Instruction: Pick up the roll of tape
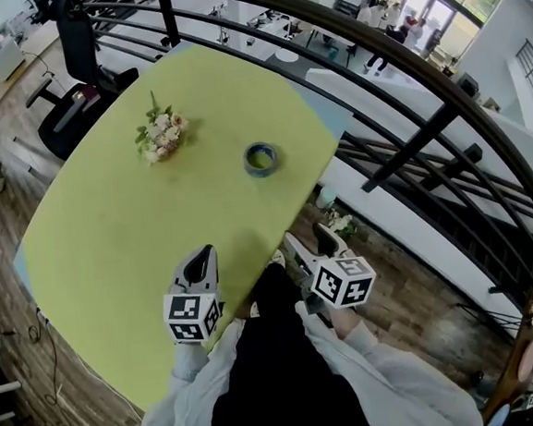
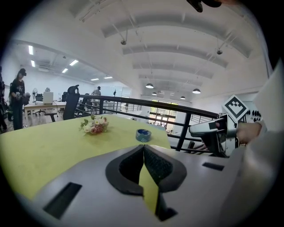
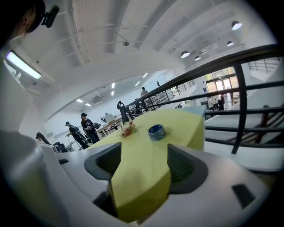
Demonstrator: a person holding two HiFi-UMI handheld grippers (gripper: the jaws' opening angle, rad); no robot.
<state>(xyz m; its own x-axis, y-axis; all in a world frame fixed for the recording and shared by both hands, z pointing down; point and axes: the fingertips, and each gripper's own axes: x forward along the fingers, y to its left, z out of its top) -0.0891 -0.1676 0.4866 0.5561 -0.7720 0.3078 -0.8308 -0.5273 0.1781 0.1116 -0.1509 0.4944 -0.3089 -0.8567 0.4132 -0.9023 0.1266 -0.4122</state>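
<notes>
A blue roll of tape [image 1: 261,159] lies flat on the yellow-green table [image 1: 111,239], right of its middle. It also shows far ahead in the left gripper view as the tape [image 2: 143,135] and in the right gripper view as the tape [image 3: 156,131]. My left gripper [image 1: 199,260] hovers over the table's near edge, its jaws closed together with nothing in them [image 2: 143,153]. My right gripper [image 1: 312,243] is held just off the table's near right edge, open and empty [image 3: 144,164]. Both are well short of the tape.
A small bunch of flowers [image 1: 161,138] lies left of the tape. A black metal railing [image 1: 402,66] curves along the table's right side, with a drop to a lower floor beyond. A black office chair [image 1: 75,94] stands at the far left corner.
</notes>
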